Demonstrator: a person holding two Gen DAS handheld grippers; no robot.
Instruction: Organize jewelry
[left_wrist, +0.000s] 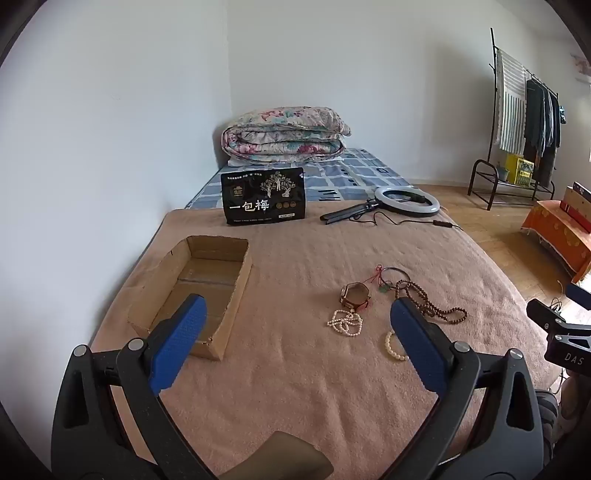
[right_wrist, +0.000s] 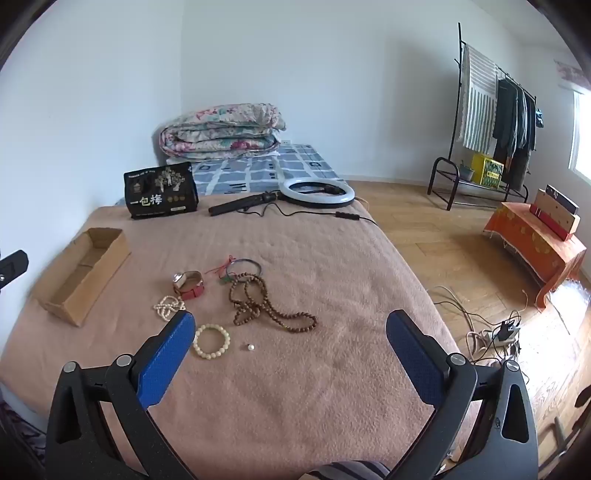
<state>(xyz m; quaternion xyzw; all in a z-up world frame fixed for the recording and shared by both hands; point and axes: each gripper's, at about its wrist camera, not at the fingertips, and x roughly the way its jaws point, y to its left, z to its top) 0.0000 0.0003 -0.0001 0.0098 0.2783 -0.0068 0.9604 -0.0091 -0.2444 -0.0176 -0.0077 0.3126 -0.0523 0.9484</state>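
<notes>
**Nothing picked up yet, just lining up**

Sitting mid-frame on the pink blanket (right_wrist: 295, 387): cream bead bracelet (right_wrist: 211, 340), white pearl strand (right_wrist: 169, 305), watch (right_wrist: 187, 283), brown bead necklace (right_wrist: 266, 306), thin bangle (right_wrist: 244, 266), one tiny loose bead (right_wrist: 250, 346). Waiting empty at left: cardboard box (right_wrist: 83, 275). Hovering with both claws spread wide, right gripper (right_wrist: 291, 332) and left gripper (left_wrist: 297, 319), pinching nothing. Probably going for the bracelet first; needing a low, careful pinch.

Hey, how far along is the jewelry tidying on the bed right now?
Nothing is done yet: the cardboard box is empty. Nothing is in hand: the left gripper and right gripper hang with jaws open. Left on the blanket: watch, brown bead necklace, cream bracelet, pearl strand, bangle.
</notes>
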